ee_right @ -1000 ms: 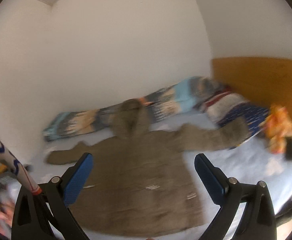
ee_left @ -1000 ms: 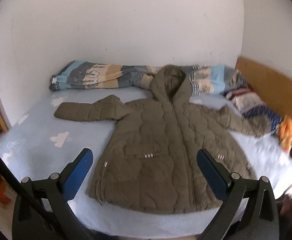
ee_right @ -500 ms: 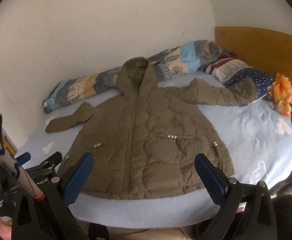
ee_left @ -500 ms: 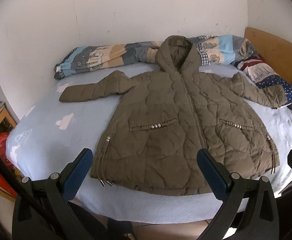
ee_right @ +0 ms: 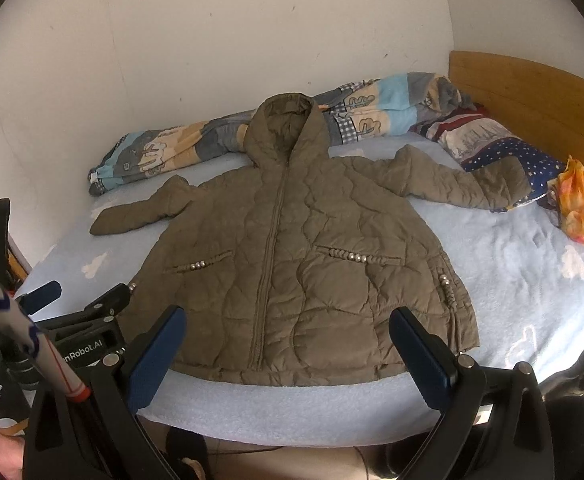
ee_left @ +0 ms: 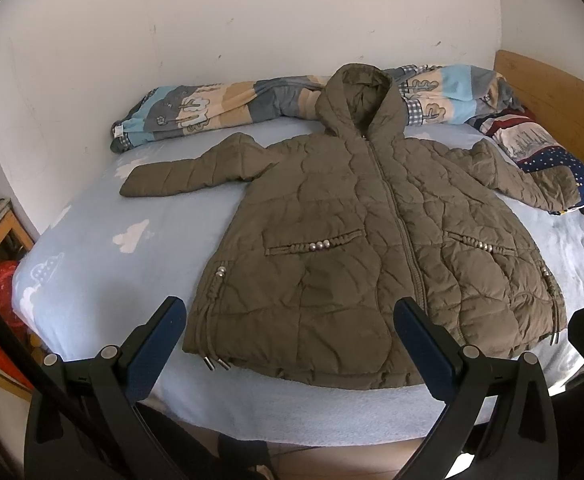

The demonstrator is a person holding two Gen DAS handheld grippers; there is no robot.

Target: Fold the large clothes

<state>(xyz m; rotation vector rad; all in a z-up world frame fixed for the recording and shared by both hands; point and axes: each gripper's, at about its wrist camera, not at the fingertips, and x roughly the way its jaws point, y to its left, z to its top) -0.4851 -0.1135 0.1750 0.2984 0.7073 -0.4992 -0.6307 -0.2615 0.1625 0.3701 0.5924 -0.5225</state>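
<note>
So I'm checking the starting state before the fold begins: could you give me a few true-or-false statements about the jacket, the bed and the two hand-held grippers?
1. The olive hooded jacket lies front up, zipped, on the light blue bed. True.
2. Both sleeves are folded across the chest. False: the sleeves stretch outward, one to each side.
3. The left hand-held gripper is open and holds nothing. True.
4. The right hand-held gripper is clamped on the hem. False: it is open and holds nothing; whether it touches the hem cannot be told.
5. The hood points toward the rolled patterned blanket by the wall. True.
6. An orange cloth lies on the jacket's chest. False: it lies off the jacket, near the headboard.
</note>
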